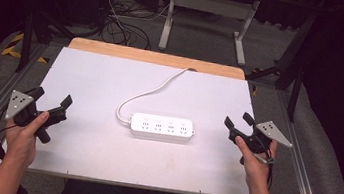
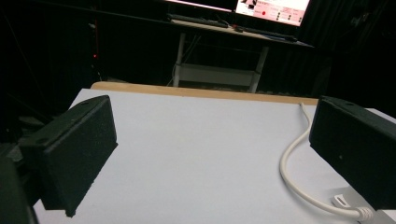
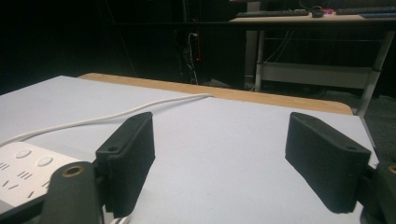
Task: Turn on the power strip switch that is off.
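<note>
White power strip lying flat mid-bench, both tools released and apart from it.

High view: the power strip [image 1: 162, 127] is a rounded white plastic bar with a row of sockets, its cord [image 1: 147, 94] curving off the far edge of the matte white bench [image 1: 86, 80]; left tool [image 1: 52, 103] and right tool [image 1: 237, 122] flank it, jaws spread on nothing. Left tool view: the strip's corner [image 2: 348, 201] is cut off behind the right jaw. Right tool view: its end [image 3: 28, 170] sits bottom left, partly hidden.

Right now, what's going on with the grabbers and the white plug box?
Left gripper open, empty. Right gripper open, empty. White plastic power strip flat between them, untouched. Nothing blocking.
</note>
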{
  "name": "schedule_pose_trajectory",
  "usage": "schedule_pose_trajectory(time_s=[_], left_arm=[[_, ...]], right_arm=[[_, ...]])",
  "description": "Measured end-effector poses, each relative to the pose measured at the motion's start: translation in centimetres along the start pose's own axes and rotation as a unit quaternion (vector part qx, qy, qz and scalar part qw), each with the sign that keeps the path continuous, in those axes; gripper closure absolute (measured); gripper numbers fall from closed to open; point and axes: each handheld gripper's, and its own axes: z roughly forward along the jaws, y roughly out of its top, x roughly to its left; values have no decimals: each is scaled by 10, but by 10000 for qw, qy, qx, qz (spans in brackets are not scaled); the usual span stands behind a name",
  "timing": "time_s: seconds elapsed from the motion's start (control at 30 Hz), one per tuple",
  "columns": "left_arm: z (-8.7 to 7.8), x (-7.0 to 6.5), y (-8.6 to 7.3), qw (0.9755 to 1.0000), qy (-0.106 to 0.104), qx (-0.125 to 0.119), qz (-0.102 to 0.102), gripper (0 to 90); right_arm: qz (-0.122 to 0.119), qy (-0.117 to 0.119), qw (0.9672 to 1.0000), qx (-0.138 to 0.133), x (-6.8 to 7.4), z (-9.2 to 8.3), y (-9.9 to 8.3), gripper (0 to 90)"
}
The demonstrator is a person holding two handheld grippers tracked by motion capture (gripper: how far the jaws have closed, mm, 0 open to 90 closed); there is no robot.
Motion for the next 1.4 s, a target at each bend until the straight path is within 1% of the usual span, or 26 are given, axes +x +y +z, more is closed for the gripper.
schedule_pose_trajectory(time_s=[0.13, 0.37, 0.47, 0.53, 0.67, 0.77, 0.9, 0.97, 1.0, 1.07, 1.17, 1.4], left_arm=[[0, 0, 0, 10000, -1, 0, 5, 15], [0, 0, 0, 10000, -5, 6, 1, 15], [0, 0, 0, 10000, -6, 10, 1, 15], [0, 0, 0, 10000, -6, 3, 3, 16], [0, 0, 0, 10000, -3, 1, 4, 16], [0, 0, 0, 10000, -5, -2, 5, 16], [0, 0, 0, 10000, -9, -2, 8, 16], [0, 0, 0, 10000, -11, -1, 10, 16], [0, 0, 0, 10000, -6, -6, 4, 16], [0, 0, 0, 10000, -12, 3, 6, 16], [0, 0, 0, 10000, -8, 6, 6, 16], [0, 1, 0, 10000, -7, 6, 11, 16]], right_arm=[[33, -3, 10000, -15, 0, 0, 0, 245], [11, -13, 10000, -17, 0, 0, 0, 240], [12, 15, 10000, -25, 0, -1, 1, 282], [30, 50, 10000, -34, 0, -2, 1, 322], [-61, 128, 9998, -108, 0, -3, 3, 446], [-61, 199, 9997, -136, 0, -5, 4, 546], [-70, 338, 9993, -137, 1, -7, 6, 734], [-150, 377, 9991, -145, 1, -8, 7, 813], [-216, 385, 9989, -164, 2, -9, 7, 842], [-260, 409, 9986, -217, 3, -10, 8, 892], [-294, 496, 9980, -253, 3, -12, 11, 900], [-158, 800, 9966, -106, 4, -13, 17, 900]])
